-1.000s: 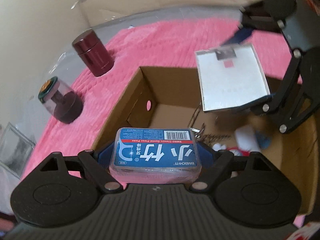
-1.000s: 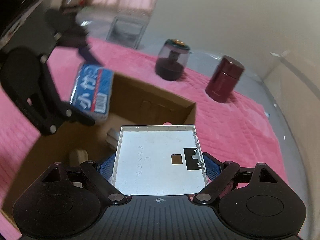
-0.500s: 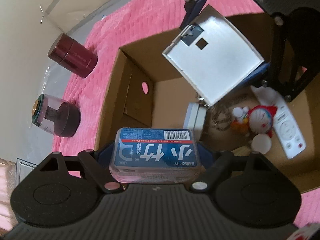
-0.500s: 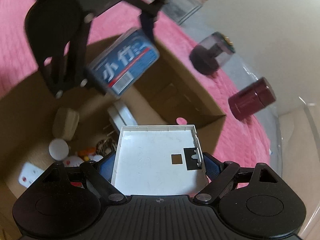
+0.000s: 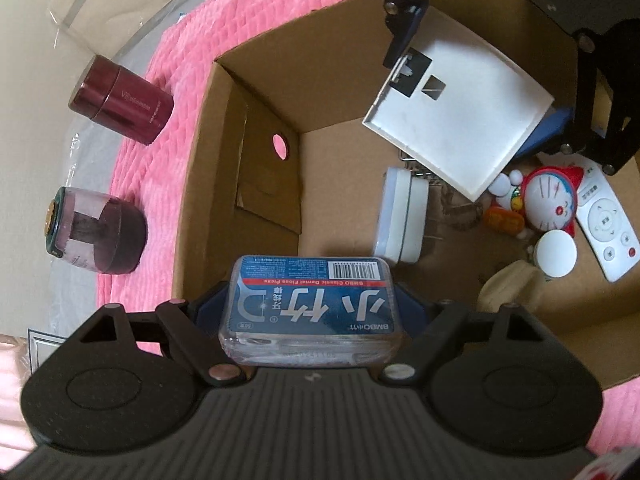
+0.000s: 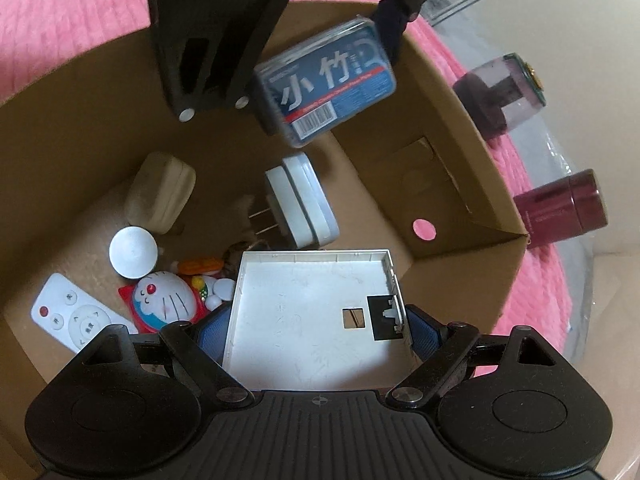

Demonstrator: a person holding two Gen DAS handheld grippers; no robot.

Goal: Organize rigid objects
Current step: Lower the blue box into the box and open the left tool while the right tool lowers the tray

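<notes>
My left gripper (image 5: 310, 304) is shut on a blue floss-pick box (image 5: 310, 304), also seen in the right wrist view as the blue box (image 6: 326, 84) hanging over the cardboard box (image 5: 208, 168). My right gripper (image 6: 318, 320) is shut on a flat white square tray (image 6: 312, 312), which shows in the left wrist view as a tilted white tray (image 5: 460, 128). Both held things hang inside the mouth of the cardboard box (image 6: 460, 200), above its contents.
On the box floor lie a white plug adapter (image 6: 300, 204), a cat figurine (image 6: 164, 300), a white remote (image 6: 72, 316), a white round cap (image 6: 132, 252) and a beige case (image 6: 160, 196). On the pink mat (image 5: 168, 64) outside stand a maroon can (image 5: 120, 100) and a clear-topped jar (image 5: 96, 236).
Both grippers have sunk toward the cardboard box and rolled, each keeping its hold. The box's inside and its contents have come into full view.
</notes>
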